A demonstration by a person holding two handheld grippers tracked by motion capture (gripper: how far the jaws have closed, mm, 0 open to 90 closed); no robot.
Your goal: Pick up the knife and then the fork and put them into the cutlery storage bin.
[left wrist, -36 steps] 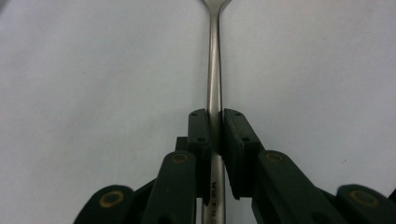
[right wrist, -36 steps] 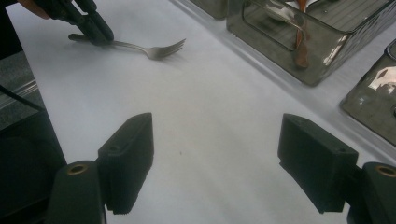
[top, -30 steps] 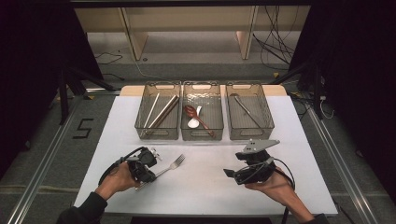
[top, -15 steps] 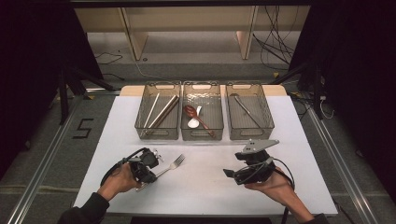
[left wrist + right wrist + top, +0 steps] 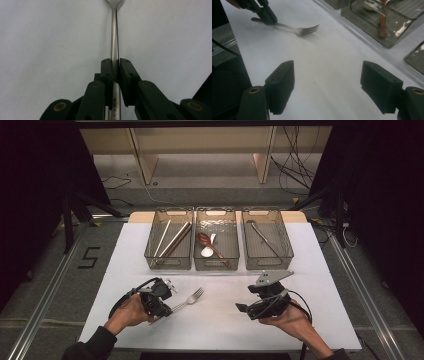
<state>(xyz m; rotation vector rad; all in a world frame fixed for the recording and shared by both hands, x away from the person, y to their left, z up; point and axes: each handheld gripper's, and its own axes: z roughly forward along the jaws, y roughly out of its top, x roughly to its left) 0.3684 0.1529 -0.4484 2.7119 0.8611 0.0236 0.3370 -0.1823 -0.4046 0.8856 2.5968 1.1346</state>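
Jaws of L gripper (image 5: 114, 75) clamping fork (image 5: 189, 298) handle, tines ahead

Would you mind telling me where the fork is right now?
In the high view the fork lies on the white table, front left, its handle clamped in the left gripper, tines pointing toward the three bins.
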